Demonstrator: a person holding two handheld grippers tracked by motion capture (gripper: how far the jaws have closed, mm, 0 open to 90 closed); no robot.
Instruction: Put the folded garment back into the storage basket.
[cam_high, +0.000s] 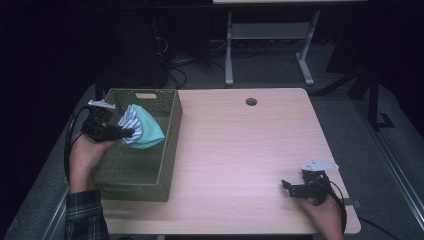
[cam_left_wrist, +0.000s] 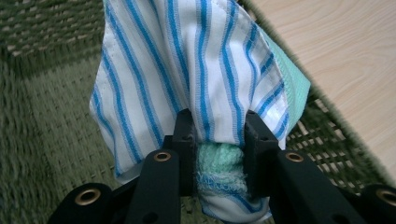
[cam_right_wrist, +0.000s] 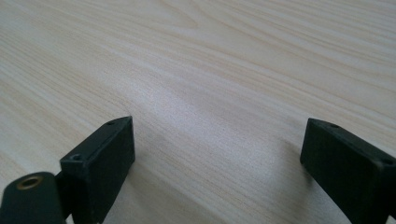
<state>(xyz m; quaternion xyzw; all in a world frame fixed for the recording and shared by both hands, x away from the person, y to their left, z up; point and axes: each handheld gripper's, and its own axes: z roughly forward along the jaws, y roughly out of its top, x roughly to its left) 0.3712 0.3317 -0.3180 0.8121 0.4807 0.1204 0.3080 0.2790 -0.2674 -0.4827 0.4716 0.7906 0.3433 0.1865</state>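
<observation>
A folded cloth (cam_high: 142, 127), white with blue stripes on one side and mint green on the other, hangs over the green woven basket (cam_high: 150, 180) at the table's left. My left gripper (cam_high: 131, 133) is shut on the cloth. In the left gripper view the two black jaws pinch the bunched striped cloth (cam_left_wrist: 187, 70) with a green terry wad squeezed between them, and my left gripper (cam_left_wrist: 218, 135) points into the basket (cam_left_wrist: 46, 116). My right gripper (cam_high: 286, 186) rests low at the table's front right. Its jaws stand wide apart in the right gripper view, open over bare wood (cam_right_wrist: 210, 93), right gripper (cam_right_wrist: 217, 149).
The light wooden table (cam_high: 240, 150) has a round cable hole (cam_high: 251, 101) near its far edge. The basket fills the left side, its right wall next to the open middle of the table. Beyond the table stand a white desk frame and cables on a dark floor.
</observation>
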